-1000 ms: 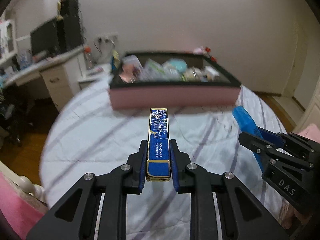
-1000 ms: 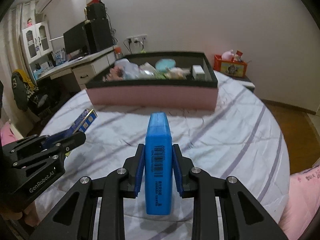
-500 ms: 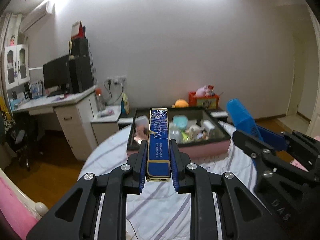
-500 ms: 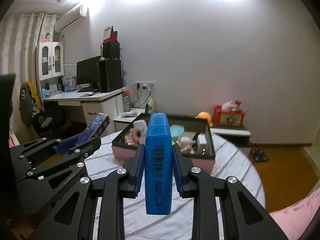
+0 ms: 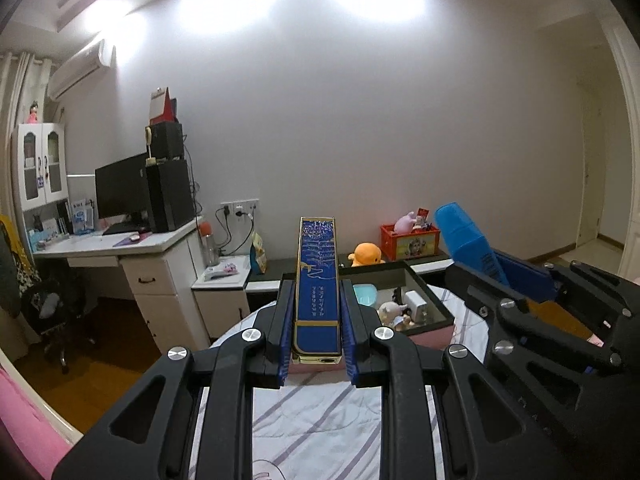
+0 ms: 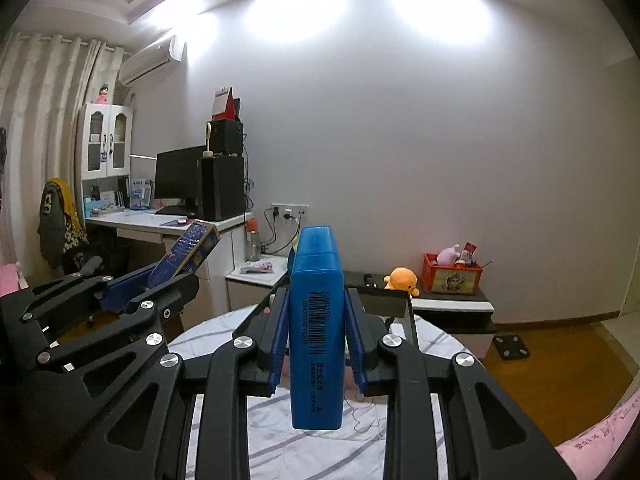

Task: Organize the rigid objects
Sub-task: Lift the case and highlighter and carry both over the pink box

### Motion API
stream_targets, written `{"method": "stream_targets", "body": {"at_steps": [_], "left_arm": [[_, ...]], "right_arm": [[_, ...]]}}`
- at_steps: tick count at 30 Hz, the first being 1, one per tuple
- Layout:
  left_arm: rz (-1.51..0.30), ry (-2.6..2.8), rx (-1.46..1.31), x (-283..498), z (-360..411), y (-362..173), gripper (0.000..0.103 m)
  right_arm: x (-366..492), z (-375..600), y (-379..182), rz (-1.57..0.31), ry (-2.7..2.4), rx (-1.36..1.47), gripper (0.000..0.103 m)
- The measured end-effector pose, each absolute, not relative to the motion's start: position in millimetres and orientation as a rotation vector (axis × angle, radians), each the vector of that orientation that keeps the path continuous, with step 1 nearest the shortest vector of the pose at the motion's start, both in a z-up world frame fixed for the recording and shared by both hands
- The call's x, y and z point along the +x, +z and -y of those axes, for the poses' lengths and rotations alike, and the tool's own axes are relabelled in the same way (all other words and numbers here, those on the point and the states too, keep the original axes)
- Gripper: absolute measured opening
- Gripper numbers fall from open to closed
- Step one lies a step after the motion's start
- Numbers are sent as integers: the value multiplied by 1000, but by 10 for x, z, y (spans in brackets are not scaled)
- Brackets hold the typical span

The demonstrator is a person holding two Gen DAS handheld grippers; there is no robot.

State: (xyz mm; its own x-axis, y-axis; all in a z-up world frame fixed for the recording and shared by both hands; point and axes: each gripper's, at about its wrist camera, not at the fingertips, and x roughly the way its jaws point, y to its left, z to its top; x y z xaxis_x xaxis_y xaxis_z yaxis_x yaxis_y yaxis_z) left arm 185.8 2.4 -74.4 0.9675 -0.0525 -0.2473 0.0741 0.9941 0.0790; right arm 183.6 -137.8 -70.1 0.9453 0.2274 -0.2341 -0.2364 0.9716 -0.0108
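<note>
The tray [image 5: 434, 312] is largely hidden behind both grippers; its left half cannot be seen. Small items [image 5: 394, 312] inside it are too small to identify. Print on the blue box [image 6: 317, 320] is unreadable.

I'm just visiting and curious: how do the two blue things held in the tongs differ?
The slim box in the left tongs is dark blue with gold edging and a printed pattern; the plastic case in the right tongs is plain brighter blue, thicker, and has a barcode. Both are long, rigid, and clamped lengthwise, pointing forward.
</note>
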Motion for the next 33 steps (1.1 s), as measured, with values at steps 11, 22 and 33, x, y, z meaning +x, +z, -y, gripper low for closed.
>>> {"method": "stream_targets", "body": {"at_steps": [11, 22, 33], "left_arm": [[-191, -51, 112, 2038, 47, -573, 21], [-224, -52, 143, 2535, 135, -699, 21], [-446, -95, 160, 3827, 221, -1229, 21]], "right_arm": [[1908, 1419, -600, -197, 226, -44, 27], [2324, 1453, -611, -211, 206, -35, 27], [3390, 1508, -977, -360, 174, -55, 27]]}}
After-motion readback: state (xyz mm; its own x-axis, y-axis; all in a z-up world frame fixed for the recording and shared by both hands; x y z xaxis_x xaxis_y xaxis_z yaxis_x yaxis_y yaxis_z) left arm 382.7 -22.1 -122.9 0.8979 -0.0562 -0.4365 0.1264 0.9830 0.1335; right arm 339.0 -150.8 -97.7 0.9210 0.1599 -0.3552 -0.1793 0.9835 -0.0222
